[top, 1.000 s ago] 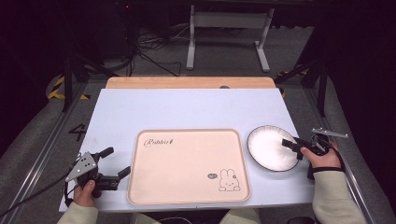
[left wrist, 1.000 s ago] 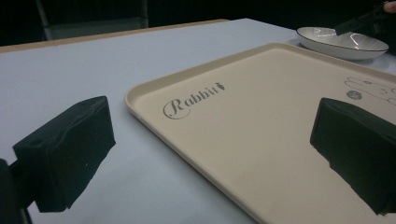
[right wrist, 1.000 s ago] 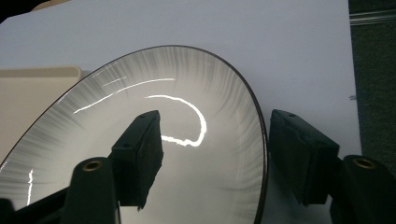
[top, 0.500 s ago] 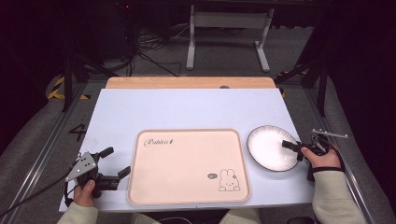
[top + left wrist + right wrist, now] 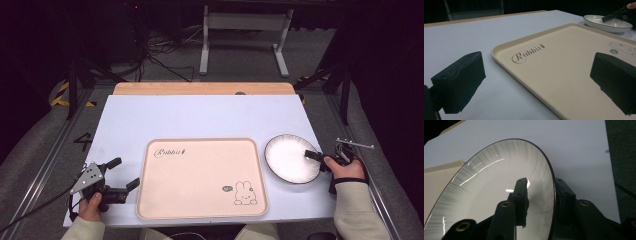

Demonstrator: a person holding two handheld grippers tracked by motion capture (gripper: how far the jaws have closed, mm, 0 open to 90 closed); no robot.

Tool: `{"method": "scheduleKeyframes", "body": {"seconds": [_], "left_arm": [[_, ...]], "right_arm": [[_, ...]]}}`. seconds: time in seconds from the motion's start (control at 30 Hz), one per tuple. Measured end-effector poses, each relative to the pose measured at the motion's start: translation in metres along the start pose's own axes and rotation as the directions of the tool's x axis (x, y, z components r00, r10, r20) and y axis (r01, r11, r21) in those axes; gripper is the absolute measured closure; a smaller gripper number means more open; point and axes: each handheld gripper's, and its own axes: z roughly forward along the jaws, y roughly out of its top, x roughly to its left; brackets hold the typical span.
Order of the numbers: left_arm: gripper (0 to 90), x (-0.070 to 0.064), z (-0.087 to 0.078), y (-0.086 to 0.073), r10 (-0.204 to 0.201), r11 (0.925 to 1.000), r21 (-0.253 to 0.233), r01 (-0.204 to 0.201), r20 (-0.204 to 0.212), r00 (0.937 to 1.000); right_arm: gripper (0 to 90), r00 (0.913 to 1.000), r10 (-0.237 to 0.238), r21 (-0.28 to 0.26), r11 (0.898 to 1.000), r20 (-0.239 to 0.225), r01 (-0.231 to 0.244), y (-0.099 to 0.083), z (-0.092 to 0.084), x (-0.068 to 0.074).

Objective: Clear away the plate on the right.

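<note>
Straddling the plate's [image 5: 291, 158] rim, the right fingers [image 5: 537, 195] have just been closing: one inside the bowl, one outside, looking clamped. Plate is sitting on the counter [image 5: 200, 117], just right of the tray [image 5: 200, 177]. Left fingers [image 5: 534, 82] are hanging wide, holding nothing. Risk: glazed rim slipping on lifting, plate tipping.

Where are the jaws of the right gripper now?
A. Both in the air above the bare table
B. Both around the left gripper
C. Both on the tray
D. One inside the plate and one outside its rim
D: in the right gripper view, the right gripper has one jaw over the plate and one beyond its rim.
</note>
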Motion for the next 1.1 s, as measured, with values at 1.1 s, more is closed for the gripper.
{"method": "scheduleKeyframes", "body": {"seconds": [1.1], "left_arm": [[0.3, 0.000, 0.000, 0.000, 0.000, 1.0000, 0.000, 0.000, 0.000, 1.0000]], "right_arm": [[84.6, 0.9928, 0.114, -0.051, 0.992, -0.035, -0.116, 0.009, -0.019, 0.012]]}}
